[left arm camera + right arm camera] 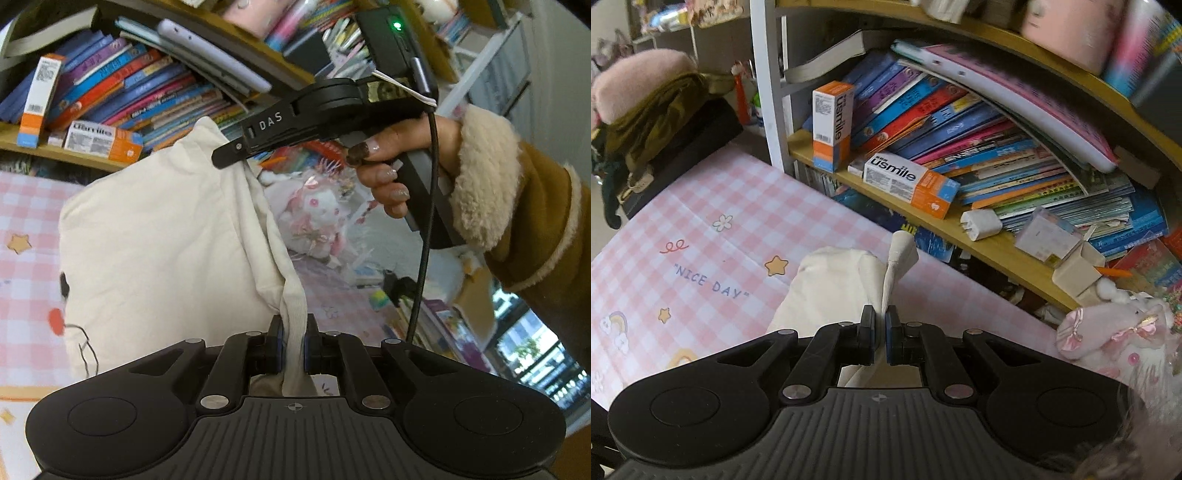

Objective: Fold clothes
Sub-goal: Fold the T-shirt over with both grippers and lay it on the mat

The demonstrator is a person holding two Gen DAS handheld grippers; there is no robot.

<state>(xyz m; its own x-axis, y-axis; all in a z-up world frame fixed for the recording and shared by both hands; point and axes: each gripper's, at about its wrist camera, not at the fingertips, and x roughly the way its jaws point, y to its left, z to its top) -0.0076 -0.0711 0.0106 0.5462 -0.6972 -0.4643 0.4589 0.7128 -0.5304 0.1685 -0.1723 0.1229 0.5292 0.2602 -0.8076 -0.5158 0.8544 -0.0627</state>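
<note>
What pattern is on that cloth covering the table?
Pink and white checks on the tablecloth, with little stars, flowers and the words "NICE DAY". Clearest in the right wrist view.

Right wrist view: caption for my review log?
Right tool pinches a cream cotton garment's edge above the pink checked tablecloth, beside a cluttered wooden bookshelf.

The black two-finger left gripper (293, 341) is clamped on cream fabric. The black right gripper (881, 332), held by a hand (402, 162) in a fleece-cuffed sleeve, seems nearly closed, pinching cloth.
</note>
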